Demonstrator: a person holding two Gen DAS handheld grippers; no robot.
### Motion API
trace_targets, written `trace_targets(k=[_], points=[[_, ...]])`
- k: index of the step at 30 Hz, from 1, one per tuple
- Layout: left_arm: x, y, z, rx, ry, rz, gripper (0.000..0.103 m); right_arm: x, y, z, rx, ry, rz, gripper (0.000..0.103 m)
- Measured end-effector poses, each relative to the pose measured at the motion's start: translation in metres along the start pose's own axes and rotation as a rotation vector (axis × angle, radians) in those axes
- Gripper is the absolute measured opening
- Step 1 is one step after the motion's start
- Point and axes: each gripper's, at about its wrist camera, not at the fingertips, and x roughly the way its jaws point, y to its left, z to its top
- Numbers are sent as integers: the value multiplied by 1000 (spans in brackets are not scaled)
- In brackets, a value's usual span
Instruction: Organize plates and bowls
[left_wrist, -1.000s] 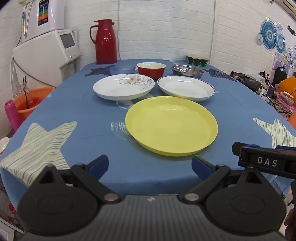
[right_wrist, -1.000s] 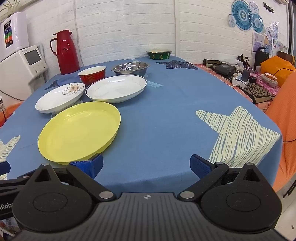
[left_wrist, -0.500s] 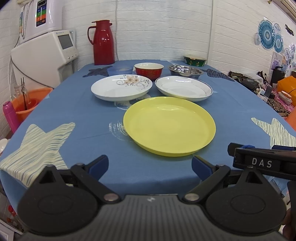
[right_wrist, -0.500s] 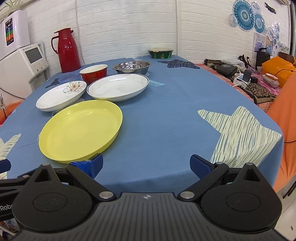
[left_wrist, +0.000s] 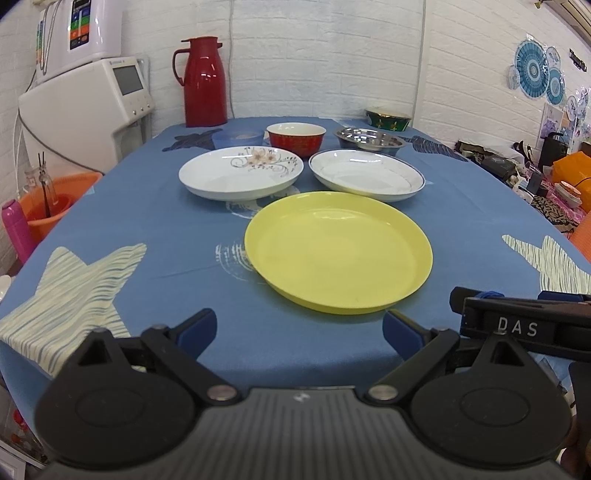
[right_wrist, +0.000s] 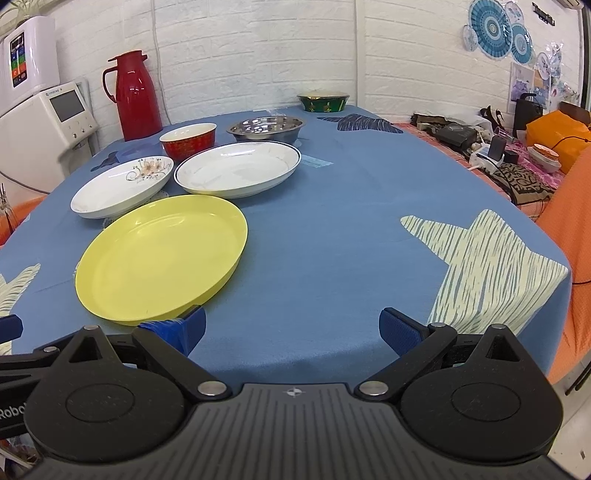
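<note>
Plates (left_wrist: 338, 251): 3 | bowls (left_wrist: 295, 139): 4 | both tools (left_wrist: 299, 332) (right_wrist: 291, 330) spread, empty

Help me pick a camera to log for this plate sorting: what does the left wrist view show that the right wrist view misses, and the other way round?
Only the left wrist view shows the small blue bowl, the orange bucket and the pink bottle beside the table.

Only the right wrist view shows the clear label lying on the cloth.

Both show the yellow plate, floral plate, blue-rimmed plate, red bowl, steel bowl, green bowl and red thermos. The left gripper and right gripper are both open and empty.
</note>
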Motion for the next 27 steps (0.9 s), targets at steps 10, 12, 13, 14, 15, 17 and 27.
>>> trace_targets(k=[10,12,13,14,15,17,27], points=[[7,2,8,-3,5,4,96,6,1,5,2,8,-9,88],[8,3,8,-8,9,2,96,7,1,5,4,11,-8,88],[8,3,7,-9,12,1,96,7,1,4,3,12,-7,88],[8,4,7,-12,14,-1,96,7,1,4,2,15,-7,88],[8,4,6,-13,16,-2,96,7,2,4,1,16,-5,88],[7,4,6,-11,14,-3,96,6,2,4,0,15,1,88],[5,4,6,-9,11,-12,96,4,3,5,-2,7,1,88]])
